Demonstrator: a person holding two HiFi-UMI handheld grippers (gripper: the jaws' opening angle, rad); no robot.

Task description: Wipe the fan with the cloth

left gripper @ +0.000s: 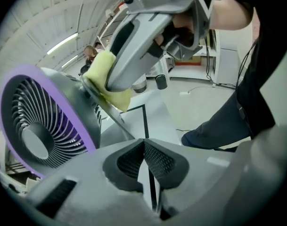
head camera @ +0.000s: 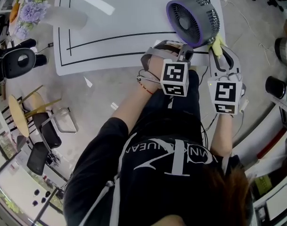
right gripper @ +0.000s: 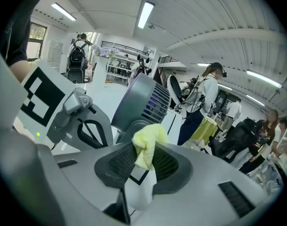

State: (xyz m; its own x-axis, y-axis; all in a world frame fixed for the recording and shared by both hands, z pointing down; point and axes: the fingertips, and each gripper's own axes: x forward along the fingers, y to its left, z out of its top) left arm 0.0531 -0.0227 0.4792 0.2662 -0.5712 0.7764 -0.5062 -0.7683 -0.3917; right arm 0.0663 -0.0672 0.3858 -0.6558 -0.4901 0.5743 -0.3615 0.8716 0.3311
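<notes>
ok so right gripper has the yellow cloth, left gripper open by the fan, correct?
No: the left gripper is shut and empty, per the left gripper view. The right gripper does hold the yellow cloth by the fan.

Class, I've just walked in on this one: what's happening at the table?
A person works a handheld gripper in each hand at a small purple-rimmed desk fan on a white table. The right gripper is shut on a yellow cloth, held against the fan's rear housing. The left gripper, shut and empty, points beside the fan's base.
</notes>
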